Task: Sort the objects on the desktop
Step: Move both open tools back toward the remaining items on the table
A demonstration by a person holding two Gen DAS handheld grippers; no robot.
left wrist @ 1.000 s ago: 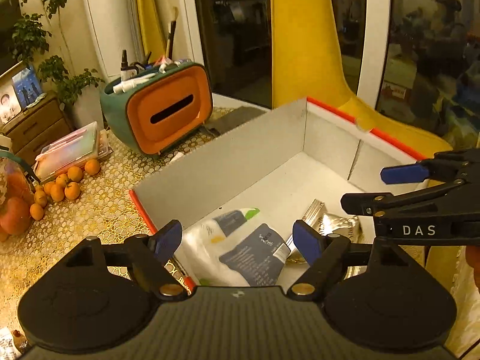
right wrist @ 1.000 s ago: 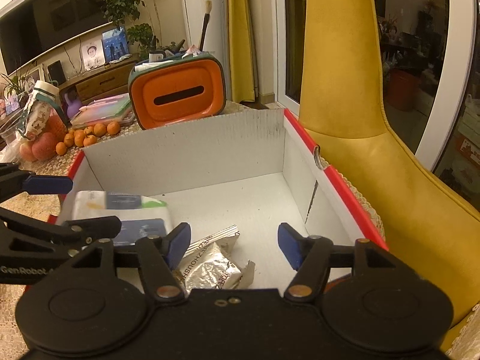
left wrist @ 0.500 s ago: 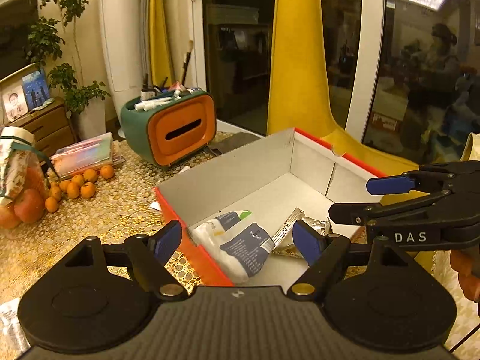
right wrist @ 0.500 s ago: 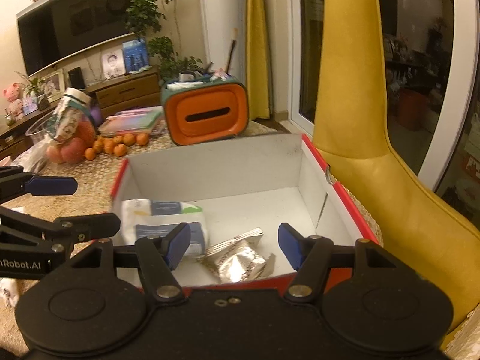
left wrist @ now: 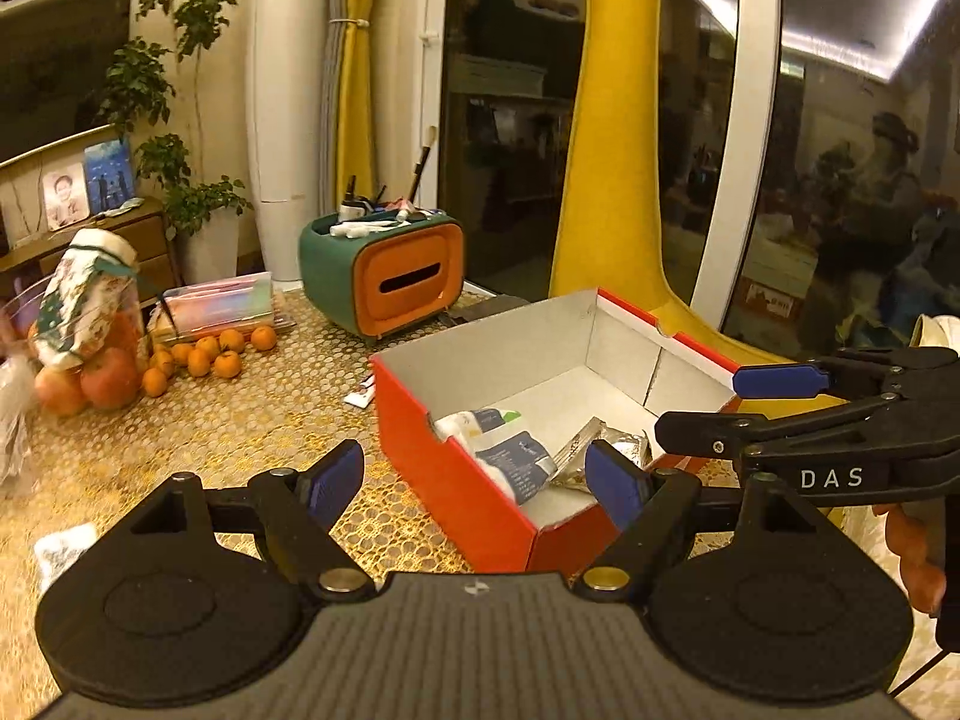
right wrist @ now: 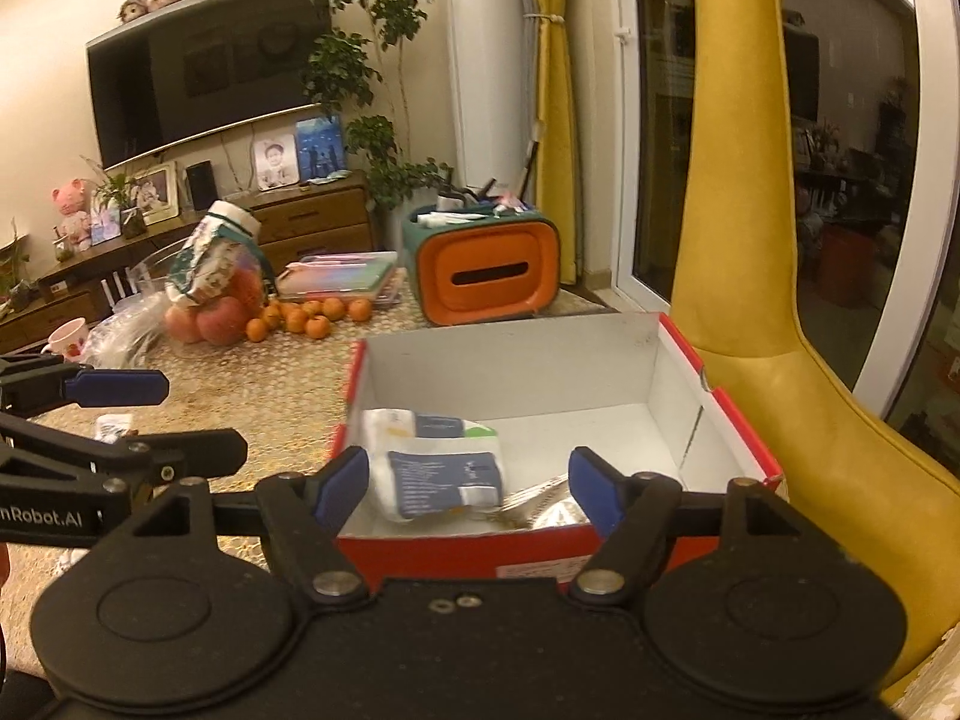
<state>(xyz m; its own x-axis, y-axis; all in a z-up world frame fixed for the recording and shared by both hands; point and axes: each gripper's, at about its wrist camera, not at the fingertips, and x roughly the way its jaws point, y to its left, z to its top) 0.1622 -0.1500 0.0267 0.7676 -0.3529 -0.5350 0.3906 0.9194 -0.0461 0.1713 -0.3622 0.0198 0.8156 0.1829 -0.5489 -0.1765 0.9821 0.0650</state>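
A red cardboard box (left wrist: 456, 480) (right wrist: 744, 426) with a white inside stands on the gold-patterned table. In it lie a white and blue pouch (left wrist: 510, 450) (right wrist: 438, 462) and a crumpled silver foil packet (left wrist: 606, 450) (right wrist: 552, 510). My left gripper (left wrist: 477, 477) is open and empty, held above and in front of the box. My right gripper (right wrist: 468, 477) is open and empty too, near the box's front wall. Each gripper shows at the side of the other's view, the right one (left wrist: 780, 402) and the left one (right wrist: 120, 414).
A green and orange organizer (left wrist: 384, 276) (right wrist: 486, 270) holds pens at the back. Small oranges (left wrist: 210, 357), apples (right wrist: 210, 318), a wrapped jar (left wrist: 84, 294) and a clear case (left wrist: 222, 300) lie left. Small packets (left wrist: 60, 546) (right wrist: 114, 426) lie on the table. A yellow chair (right wrist: 780, 300) stands right.
Both grippers have pulled up and back from the box. The box now looks smaller and its red outer walls show. Both stayed open.
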